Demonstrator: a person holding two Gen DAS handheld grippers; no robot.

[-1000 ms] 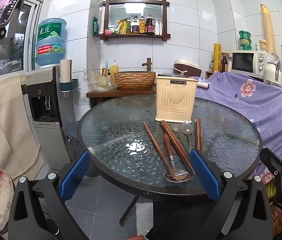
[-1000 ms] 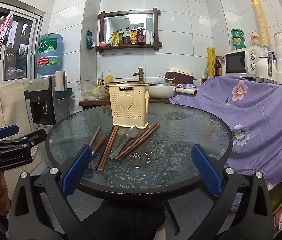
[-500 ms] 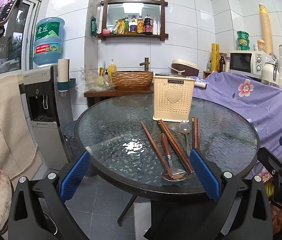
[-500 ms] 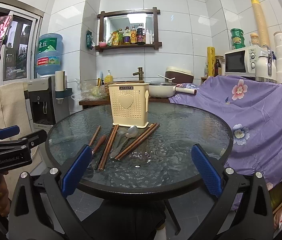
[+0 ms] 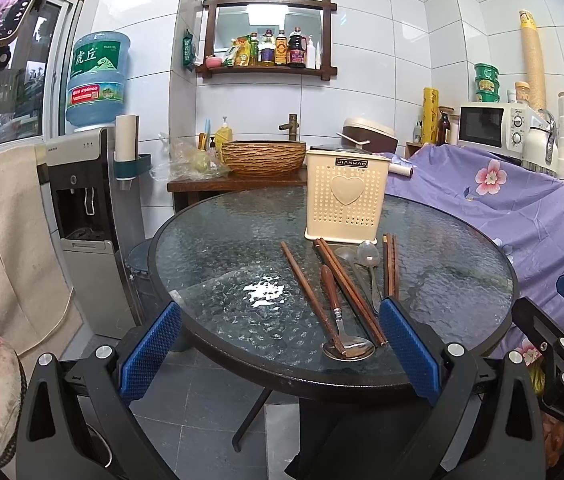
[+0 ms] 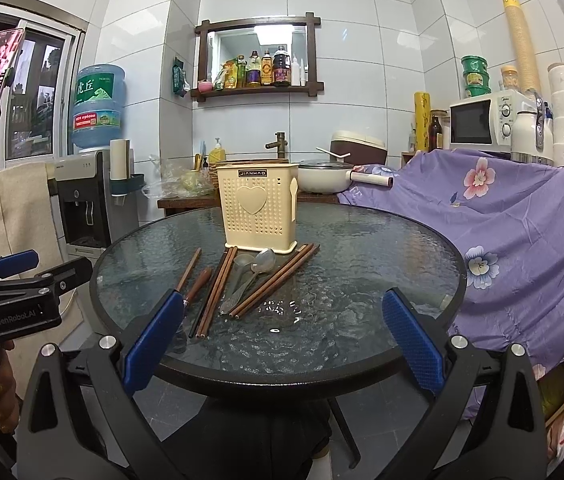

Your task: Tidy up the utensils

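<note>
Round glass table [image 5: 209, 264]: cream perforated utensil holder [image 5: 346, 200] marked JIANHAO, upright at the far side from both grippers. Lying loose on the glass between holder and grippers: brown wooden chopsticks [image 5: 348, 290], a wooden-handled metal spoon [image 5: 340, 320] with its bowl at the near rim, and two plain metal spoons [image 6: 255, 270] with bowls just beside the holder's base. Left gripper [image 5: 279, 354] and right gripper [image 6: 282, 342]: blue-padded fingers spread wide apart, holding nothing, at the table's near edge.

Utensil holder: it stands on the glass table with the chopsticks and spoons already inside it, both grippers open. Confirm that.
Not quite. The utensil holder does stand on the glass table, but the chopsticks and spoons lie on the glass in front of it, as the left wrist view shows. Both grippers are open.
</note>
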